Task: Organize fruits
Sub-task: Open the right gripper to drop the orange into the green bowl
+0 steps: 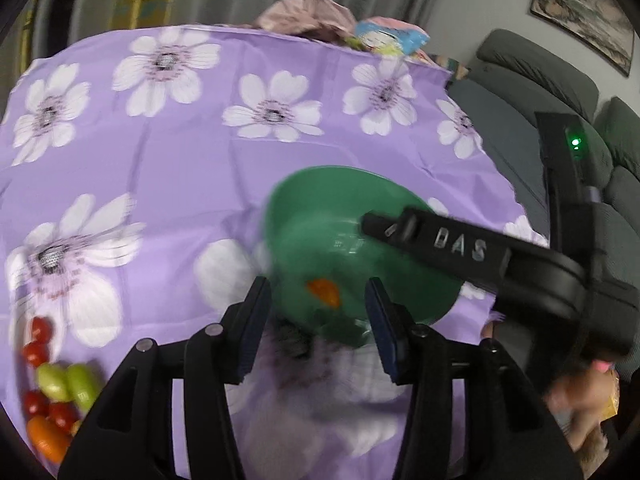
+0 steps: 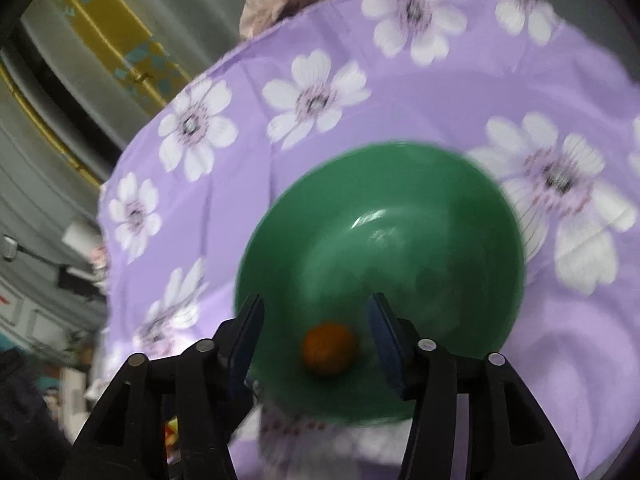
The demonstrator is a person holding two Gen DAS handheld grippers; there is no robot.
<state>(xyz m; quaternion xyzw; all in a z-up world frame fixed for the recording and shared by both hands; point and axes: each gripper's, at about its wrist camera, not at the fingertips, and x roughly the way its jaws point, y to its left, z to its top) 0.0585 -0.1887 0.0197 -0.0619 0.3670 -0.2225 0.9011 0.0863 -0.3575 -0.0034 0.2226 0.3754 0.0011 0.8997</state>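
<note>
Left wrist view, left to right. Fruit pile (image 1: 52,392) at the lower left edge of the counter: red cherry tomatoes (image 1: 38,344), two green oval fruits (image 1: 66,384), more red ones below them, and an orange oval fruit (image 1: 46,438) at the bottom. All lie on a purple tablecloth (image 1: 160,168) printed with white flowers.

Left claw (image 1: 316,332): jaws parted to a middling width, nothing between the pads; the near rim of the bowl shows through the gap.

Green bowl (image 1: 316,208): right of centre on the cloth, upright, blurred. One small orange fruit (image 1: 323,292) lies inside, near the wall closest to the camera.

Right claw (image 1: 372,226): enters from the right, its black finger marked "DAS" reaching over the bowl's interior. A green light (image 1: 575,144) glows on its body. Part of a hand (image 1: 576,408) shows at the lower right edge.

Grey sofa (image 1: 520,92) beyond the counter's right edge; framed picture (image 1: 588,12) on the wall above it.

Right wrist view, left to right. Tablecloth (image 2: 240,200) across the frame; green bowl (image 2: 400,200) at centre. Right claw (image 2: 316,336): jaws well apart, above the bowl's near side. The round orange fruit (image 2: 329,347) sits in the bowl between the pads without touching either; held by nothing.
</note>
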